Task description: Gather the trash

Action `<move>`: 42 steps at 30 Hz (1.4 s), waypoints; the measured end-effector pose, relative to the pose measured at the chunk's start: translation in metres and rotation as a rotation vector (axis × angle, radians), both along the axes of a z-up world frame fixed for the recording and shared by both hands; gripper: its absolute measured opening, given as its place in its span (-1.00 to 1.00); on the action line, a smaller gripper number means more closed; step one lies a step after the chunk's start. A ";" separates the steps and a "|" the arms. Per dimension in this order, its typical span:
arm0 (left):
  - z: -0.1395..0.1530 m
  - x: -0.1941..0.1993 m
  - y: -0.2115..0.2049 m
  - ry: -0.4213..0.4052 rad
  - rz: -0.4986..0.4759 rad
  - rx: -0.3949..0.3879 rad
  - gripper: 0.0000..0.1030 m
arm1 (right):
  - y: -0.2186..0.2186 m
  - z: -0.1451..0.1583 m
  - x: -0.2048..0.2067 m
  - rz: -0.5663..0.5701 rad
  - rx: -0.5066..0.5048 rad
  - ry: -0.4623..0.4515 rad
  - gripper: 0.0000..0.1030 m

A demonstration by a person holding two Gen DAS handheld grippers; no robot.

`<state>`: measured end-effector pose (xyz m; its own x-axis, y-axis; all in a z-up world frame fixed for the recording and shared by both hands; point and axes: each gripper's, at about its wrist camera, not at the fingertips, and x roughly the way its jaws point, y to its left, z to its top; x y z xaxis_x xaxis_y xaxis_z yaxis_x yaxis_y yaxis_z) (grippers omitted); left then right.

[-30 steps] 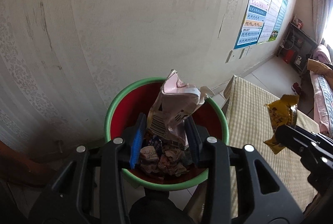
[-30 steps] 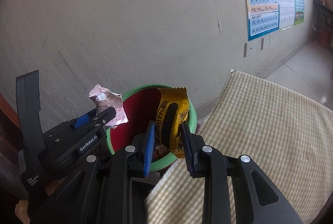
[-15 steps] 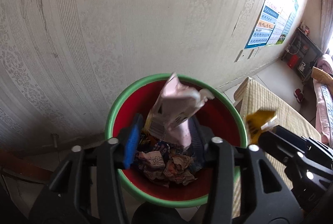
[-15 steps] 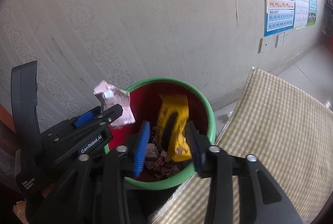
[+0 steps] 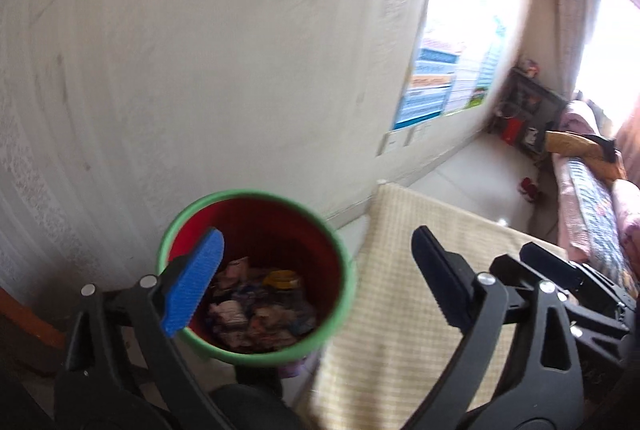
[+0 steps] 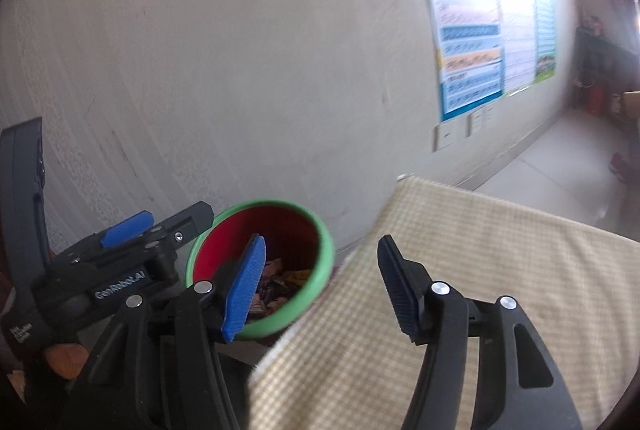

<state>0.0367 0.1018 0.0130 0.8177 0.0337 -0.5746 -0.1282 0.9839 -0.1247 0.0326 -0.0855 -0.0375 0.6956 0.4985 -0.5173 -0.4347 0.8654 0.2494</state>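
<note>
A red bin with a green rim (image 5: 256,195) stands on the floor against the wall, with several crumpled wrappers (image 5: 260,310) inside. A yellow wrapper (image 5: 282,278) lies on top of the heap. My left gripper (image 5: 316,236) hangs above and in front of the bin, its jaws opening wide with nothing between them. In the right wrist view the same bin (image 6: 320,230) sits low at centre. My right gripper (image 6: 320,244) is over the bin's right edge, jaws opening and empty. The left gripper (image 6: 180,216) shows to its left.
A table under a checked yellow cloth (image 6: 480,270) stands right of the bin, its corner close to the rim. The papered wall (image 5: 200,50) carries a poster (image 6: 480,42) and sockets (image 6: 460,134). A dark shelf (image 5: 528,118) and a covered couch (image 5: 592,198) stand far right.
Both grippers opened and let go: the pink wrapper and the yellow wrapper dropped into the bin. Both hands pulled back and up from the bin, and the views are blurred.
</note>
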 end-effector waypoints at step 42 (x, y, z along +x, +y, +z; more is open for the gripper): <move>0.051 -0.059 -0.139 -0.146 -0.062 0.150 0.90 | -0.160 0.022 -0.102 -0.364 -0.005 -0.201 0.86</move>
<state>-0.0219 -0.0376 0.0635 0.8950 0.0567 -0.4425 -0.0579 0.9983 0.0108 -0.0690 -0.2459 -0.0156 0.9134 0.1994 -0.3548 -0.1399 0.9725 0.1863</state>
